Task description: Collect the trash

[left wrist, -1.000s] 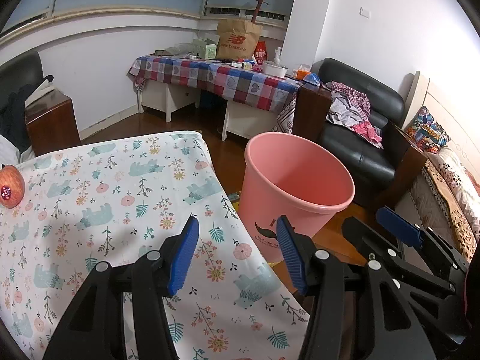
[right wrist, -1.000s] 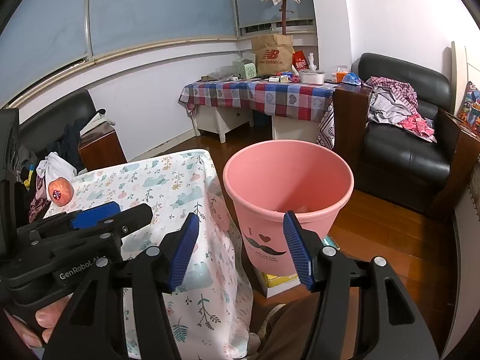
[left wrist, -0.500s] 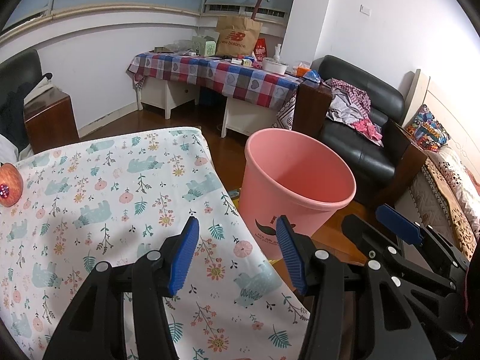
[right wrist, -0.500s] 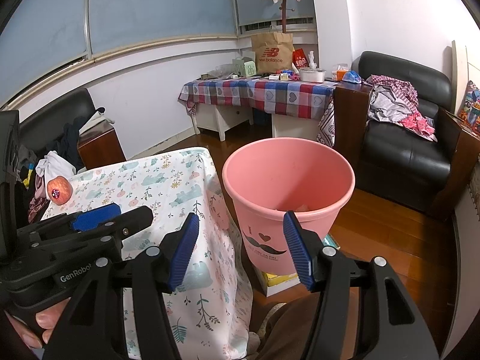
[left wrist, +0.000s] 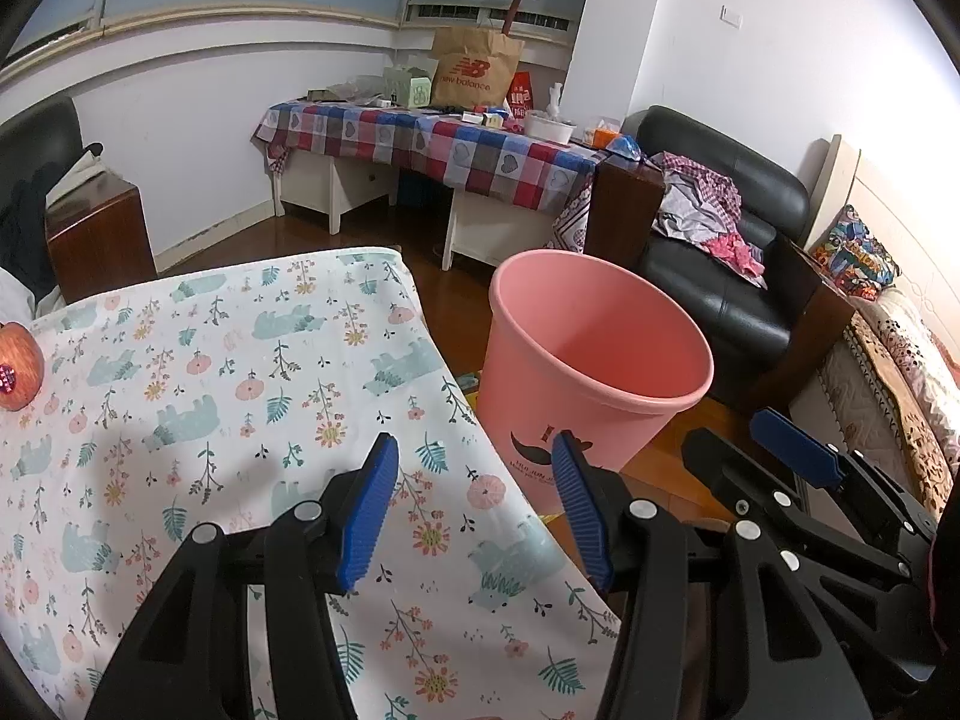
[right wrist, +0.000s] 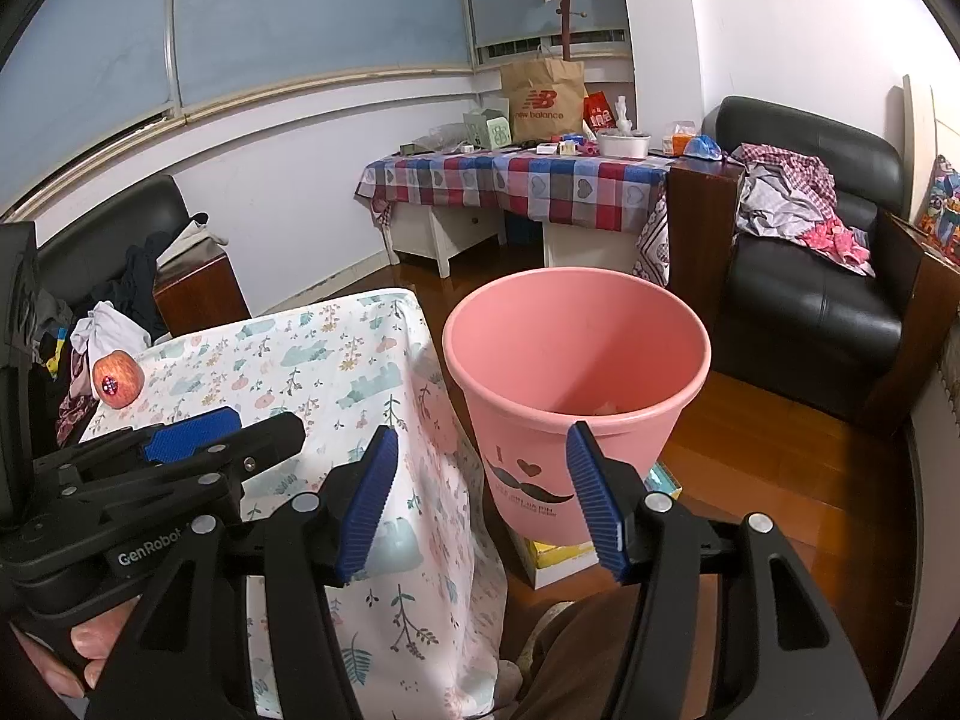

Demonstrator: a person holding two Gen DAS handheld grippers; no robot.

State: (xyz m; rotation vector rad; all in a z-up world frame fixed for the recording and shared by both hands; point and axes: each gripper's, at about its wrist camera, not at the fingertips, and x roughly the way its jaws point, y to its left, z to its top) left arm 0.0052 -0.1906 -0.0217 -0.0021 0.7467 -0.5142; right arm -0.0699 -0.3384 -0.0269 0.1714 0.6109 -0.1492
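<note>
At the far left of the left wrist view, a red apple with a small sticker (left wrist: 18, 369) is seen resting on the surface covered by a white cloth printed with flowers and pale blue bears (left wrist: 198, 372). Lower centre in that view, the left gripper (left wrist: 474, 507) is held above the near corner of the cloth with its blue ribbed pads spread apart and nothing between them. To the right of the surface, a round pink plastic bin with a moustache print (left wrist: 600, 360) is seen standing on the wooden floor (right wrist: 780, 480), close beside the cloth's hanging edge. In the right wrist view, a pale scrap can be made out deep inside the bin; what it is cannot be told. At the lower centre of that view, the right gripper (right wrist: 483, 504) is released likewise, its pads parted and empty, framing the bin's front wall. At the right of both views, a black leather armchair piled with clothes (right wrist: 804, 276) is seen.
</note>
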